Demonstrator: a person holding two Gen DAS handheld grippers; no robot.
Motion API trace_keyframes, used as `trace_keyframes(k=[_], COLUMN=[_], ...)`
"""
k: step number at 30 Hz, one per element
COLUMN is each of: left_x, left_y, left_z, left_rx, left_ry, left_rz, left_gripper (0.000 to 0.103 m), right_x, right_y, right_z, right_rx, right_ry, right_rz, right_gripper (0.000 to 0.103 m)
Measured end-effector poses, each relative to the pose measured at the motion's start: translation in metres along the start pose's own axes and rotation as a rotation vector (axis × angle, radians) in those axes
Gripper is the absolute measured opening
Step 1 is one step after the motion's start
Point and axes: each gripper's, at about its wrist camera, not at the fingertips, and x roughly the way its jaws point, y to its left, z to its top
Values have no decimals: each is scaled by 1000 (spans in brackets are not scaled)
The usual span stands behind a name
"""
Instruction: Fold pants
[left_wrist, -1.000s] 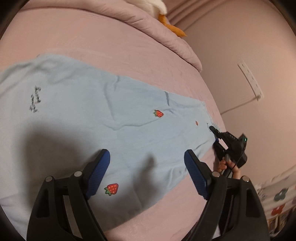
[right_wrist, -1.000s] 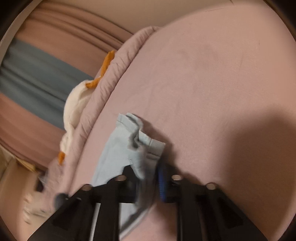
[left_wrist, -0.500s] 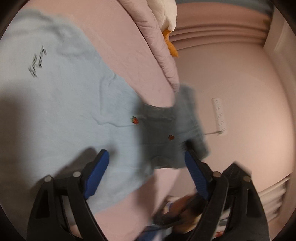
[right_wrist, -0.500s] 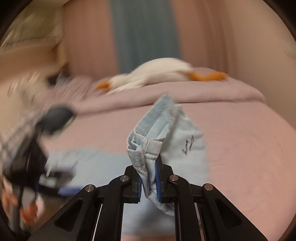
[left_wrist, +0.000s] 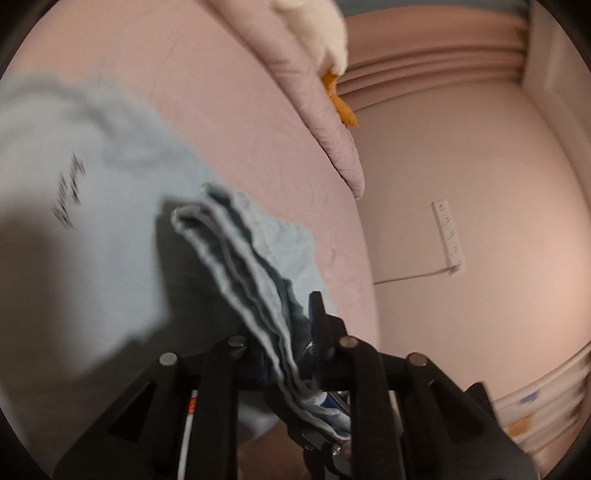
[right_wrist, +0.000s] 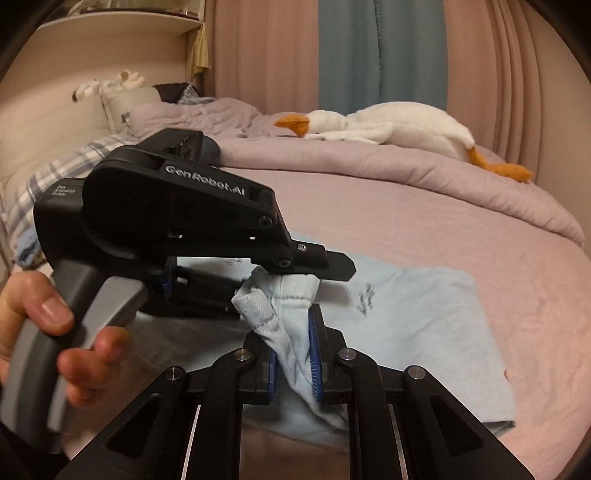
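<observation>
Pink bed (right_wrist: 461, 221), one pair of light blue pants (right_wrist: 424, 325) spread on it, hem bunched between two grippers, left gripper (right_wrist: 314, 273) just closed on hem, right gripper (right_wrist: 295, 354) clamping it.

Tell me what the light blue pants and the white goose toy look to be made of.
Light blue pants: likely soft denim-like cotton, matte; twill weave and a stitched hem show where the right gripper pinches them. White goose plush toy: seemingly fuzzy synthetic plush, matte, with orange fabric beak and feet.
</observation>
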Motion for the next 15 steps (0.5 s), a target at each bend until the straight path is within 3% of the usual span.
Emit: trace_keyframes(k=[3,5,7,11,15], left_x=[-7,-10,-21,-40,-54], left_y=[2,7,16,36,45], left_z=[4,3,1,1,3], left_rx=[74,123,138,105,88], left_ry=[-6,1,-15,-49,-40], left_rz=[132,246,261,297,305], left_gripper=[13,13,14,13,15], right_x=[10,25,35,40,38], right_y=[10,17,18,14,13], right_z=[2,-1,-3,-5,-8], right_rx=[-14,-7,19,81,116], right_ry=[17,80,124,166,179], right_rz=[5,18,51,152,203], right_gripper=[14,14,15,34,34])
